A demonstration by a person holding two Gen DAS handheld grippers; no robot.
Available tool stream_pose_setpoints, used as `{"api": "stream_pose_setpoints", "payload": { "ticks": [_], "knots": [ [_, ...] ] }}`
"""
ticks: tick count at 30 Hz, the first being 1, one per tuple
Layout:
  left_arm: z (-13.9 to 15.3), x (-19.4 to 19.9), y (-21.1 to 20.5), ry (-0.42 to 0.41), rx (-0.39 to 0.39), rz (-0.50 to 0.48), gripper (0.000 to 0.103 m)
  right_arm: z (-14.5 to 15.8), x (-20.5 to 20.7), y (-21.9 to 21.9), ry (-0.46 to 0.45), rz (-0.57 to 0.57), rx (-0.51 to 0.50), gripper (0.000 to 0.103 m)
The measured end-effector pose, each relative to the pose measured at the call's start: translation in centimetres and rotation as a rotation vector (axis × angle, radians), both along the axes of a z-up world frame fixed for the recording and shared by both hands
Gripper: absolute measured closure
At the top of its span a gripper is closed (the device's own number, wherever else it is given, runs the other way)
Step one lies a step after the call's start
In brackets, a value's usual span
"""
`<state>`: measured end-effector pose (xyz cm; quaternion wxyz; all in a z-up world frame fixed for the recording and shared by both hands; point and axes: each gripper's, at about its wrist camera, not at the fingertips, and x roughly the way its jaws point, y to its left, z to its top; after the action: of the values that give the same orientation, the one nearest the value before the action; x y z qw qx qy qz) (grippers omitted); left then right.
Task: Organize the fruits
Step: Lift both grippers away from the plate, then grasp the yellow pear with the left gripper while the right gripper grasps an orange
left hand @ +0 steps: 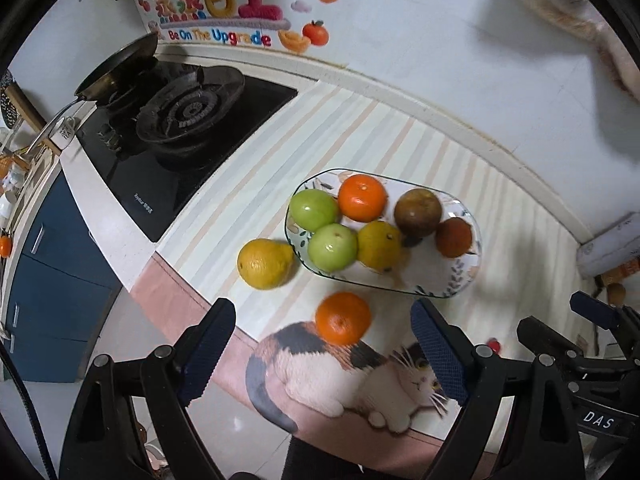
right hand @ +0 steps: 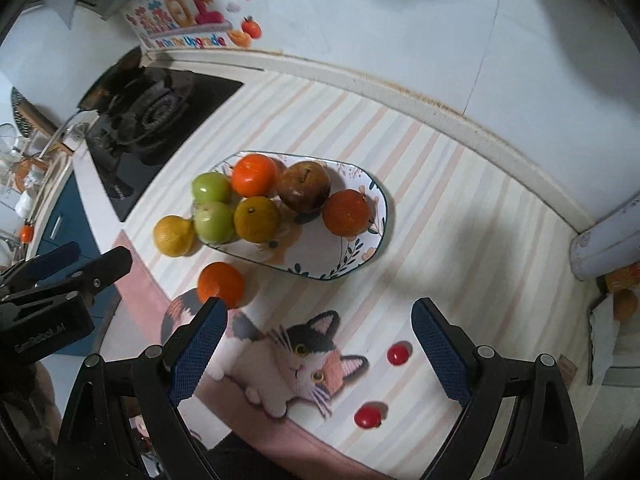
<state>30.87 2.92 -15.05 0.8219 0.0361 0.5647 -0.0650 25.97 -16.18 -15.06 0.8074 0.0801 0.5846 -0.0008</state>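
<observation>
Both ribbed-padded claws spread, empty, above glossy oval plate of round fruit.

Counted on plate: two green apples, two oranges, one yellow citrus, one brown fruit. Off plate: one orange, one lemon, two small red fruits.
</observation>
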Motion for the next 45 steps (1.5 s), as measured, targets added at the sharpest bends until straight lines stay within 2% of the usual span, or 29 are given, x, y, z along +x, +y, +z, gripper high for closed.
{"api": "stream_pose_setpoints", "payload": {
  "ticks": [6, 16, 23, 31, 33, 34, 35, 37, 41, 45],
  "knots": [
    [3.7, -2.8, -0.4, -0.071, -0.008, -0.018, 0.013, 4.1, -3.1, -0.3, -0.059, 0.014, 0.001, 0.008],
    [7.6, -6.3, -0.5, -0.118, -0.055, -0.041, 0.013, 8.2, -6.3, -0.9, -0.107, 0.026, 0.03, 0.008],
    [8.6, -7.7, -1.1, -0.125, -0.076, -0.039, 0.013, 9.8, -7.1, -1.3, -0.129, 0.025, 0.045, 0.008],
    [7.7, -7.3, -1.2, -0.101, -0.071, -0.038, 0.013, 9.2, -6.5, -1.4, -0.116, 0.014, 0.08, 0.008],
    [7.4, -6.7, -1.0, -0.095, -0.069, -0.032, 0.013, 8.6, -6.0, -1.5, -0.104, 0.009, 0.094, 0.007],
    [7.2, -6.2, -0.8, -0.091, -0.065, -0.026, 0.01, 8.1, -5.7, -1.4, -0.095, 0.005, 0.104, 0.007],
    [7.0, -5.9, -0.6, -0.093, -0.057, -0.019, 0.0, 7.5, -5.3, -1.3, -0.086, 0.006, 0.113, 0.007],
    [6.4, -5.0, 0.1, -0.105, -0.029, 0.002, 0.0, 5.6, -4.2, -0.7, -0.051, 0.016, 0.144, 0.007],
    [3.9, -2.5, 2.4, -0.095, 0.051, 0.06, 0.0, 0.0, -1.3, 1.4, 0.043, 0.044, 0.214, 0.007],
    [-0.3, 0.0, 5.2, -0.049, 0.169, 0.121, 0.0, -7.4, 2.1, 4.7, 0.145, 0.063, 0.284, 0.007]
  ]
}}
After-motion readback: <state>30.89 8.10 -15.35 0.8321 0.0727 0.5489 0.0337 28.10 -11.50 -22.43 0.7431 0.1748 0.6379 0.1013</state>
